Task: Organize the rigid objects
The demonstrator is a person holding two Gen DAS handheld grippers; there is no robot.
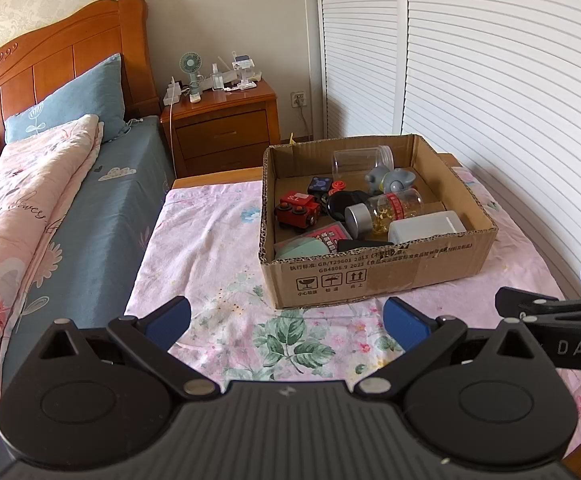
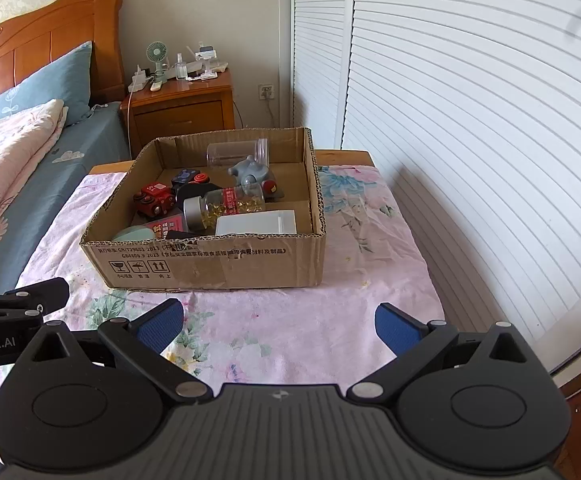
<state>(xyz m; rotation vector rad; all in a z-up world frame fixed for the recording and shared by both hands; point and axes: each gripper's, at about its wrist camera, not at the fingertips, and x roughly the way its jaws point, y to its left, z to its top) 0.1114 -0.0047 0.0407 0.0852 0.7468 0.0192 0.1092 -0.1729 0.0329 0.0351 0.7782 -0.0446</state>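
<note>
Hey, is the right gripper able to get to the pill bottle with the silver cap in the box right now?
Probably yes. The right gripper is open and empty, the cardboard box has no lid, and the pill bottle lies on top of the other items. It would need to come in over the near wall.

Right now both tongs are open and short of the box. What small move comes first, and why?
Probably ease the right tongs forward over the cardboard box's near wall toward the pill bottle. It lies on its side on top of the pile, unblocked, while the left tongs sit just as far back. Both are empty and nothing has left the box yet.
</note>
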